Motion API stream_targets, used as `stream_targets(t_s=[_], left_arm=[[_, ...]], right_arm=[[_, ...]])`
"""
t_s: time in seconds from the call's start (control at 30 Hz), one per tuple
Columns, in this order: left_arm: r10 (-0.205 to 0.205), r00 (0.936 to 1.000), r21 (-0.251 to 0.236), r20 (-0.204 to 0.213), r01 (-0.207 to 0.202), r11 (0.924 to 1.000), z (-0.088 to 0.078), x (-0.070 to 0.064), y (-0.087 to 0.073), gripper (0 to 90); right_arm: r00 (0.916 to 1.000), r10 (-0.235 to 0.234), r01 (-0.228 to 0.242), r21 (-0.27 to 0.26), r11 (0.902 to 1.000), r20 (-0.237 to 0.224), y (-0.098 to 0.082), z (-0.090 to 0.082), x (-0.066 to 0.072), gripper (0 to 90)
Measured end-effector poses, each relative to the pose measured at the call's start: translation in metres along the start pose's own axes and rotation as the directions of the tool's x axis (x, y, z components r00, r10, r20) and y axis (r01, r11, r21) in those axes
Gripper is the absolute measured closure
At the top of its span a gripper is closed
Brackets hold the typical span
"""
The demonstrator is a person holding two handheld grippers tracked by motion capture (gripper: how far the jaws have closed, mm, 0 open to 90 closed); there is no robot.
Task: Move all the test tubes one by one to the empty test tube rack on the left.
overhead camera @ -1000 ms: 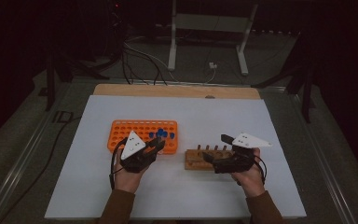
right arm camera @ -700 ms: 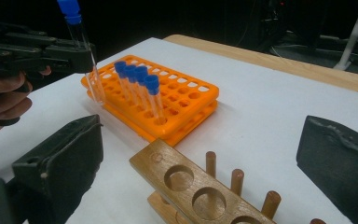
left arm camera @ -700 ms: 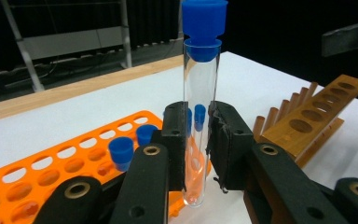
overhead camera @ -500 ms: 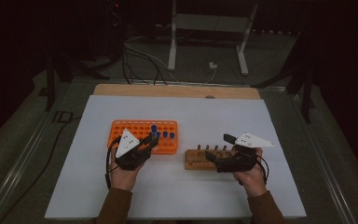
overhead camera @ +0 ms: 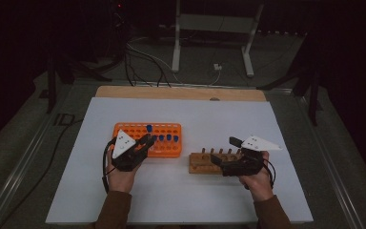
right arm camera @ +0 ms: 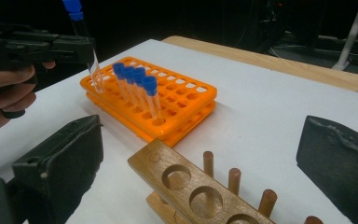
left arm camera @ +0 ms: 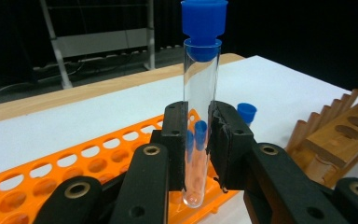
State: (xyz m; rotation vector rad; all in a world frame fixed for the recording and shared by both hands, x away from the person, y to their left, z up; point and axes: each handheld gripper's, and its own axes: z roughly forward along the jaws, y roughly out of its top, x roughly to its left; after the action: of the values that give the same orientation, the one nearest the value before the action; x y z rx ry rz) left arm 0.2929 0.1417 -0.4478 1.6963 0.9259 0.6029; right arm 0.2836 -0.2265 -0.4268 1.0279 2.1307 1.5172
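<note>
**Left gripper holds a capped tube above the orange rack**

The left gripper [left arm camera: 196, 140] has its jaws pinching a clear glass tube [left arm camera: 199, 116] with a blue cap [left arm camera: 204, 21], held upright with its rounded bottom just above the near edge of the orange rack [overhead camera: 167, 143]. In the right gripper view the tube leans slightly over the rack's end. Four more blue-capped tubes [right arm camera: 135, 88] stand in a row in the rack.

The right gripper [right arm camera: 200, 163] has its jaws spread wide, one on each side of the wooden rack [right arm camera: 191, 191], which has round holes and upright pegs. Both racks sit on the white counter [overhead camera: 219, 119], near each other.
</note>
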Motion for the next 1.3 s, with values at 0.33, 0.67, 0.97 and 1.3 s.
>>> stream_targets(t_s=[0.33, 0.67, 0.97, 1.3], left_arm=[[-0.006, 0.9992, 0.016, -0.04, 0.007, 0.9999, 0.003, 0.008, -0.004, 76.6], [-0.017, 0.9967, 0.042, -0.08, 0.02, 0.9989, 0.008, 0.014, -0.01, 76.6], [-0.023, 0.9958, 0.065, -0.088, 0.029, 0.9975, 0.016, 0.017, -0.017, 76.6], [-0.012, 0.996, 0.057, -0.088, 0.017, 0.9983, 0.022, 0.016, -0.02, 76.6]], right_arm=[[1.0, 0.003, -0.003, -0.001, 1.0, -0.002, 0.0, 0.0, 0.0, 0.9], [1.0, 0.003, -0.003, 0.001, 1.0, -0.002, -0.001, 0.0, 0.0, 0.9], [1.0, 0.004, -0.004, 0.002, 1.0, -0.008, -0.002, 0.001, 0.001, 0.9], [0.9999, -0.002, 0.002, 0.007, 1.0, -0.013, -0.002, 0.002, 0.002, 0.9]])
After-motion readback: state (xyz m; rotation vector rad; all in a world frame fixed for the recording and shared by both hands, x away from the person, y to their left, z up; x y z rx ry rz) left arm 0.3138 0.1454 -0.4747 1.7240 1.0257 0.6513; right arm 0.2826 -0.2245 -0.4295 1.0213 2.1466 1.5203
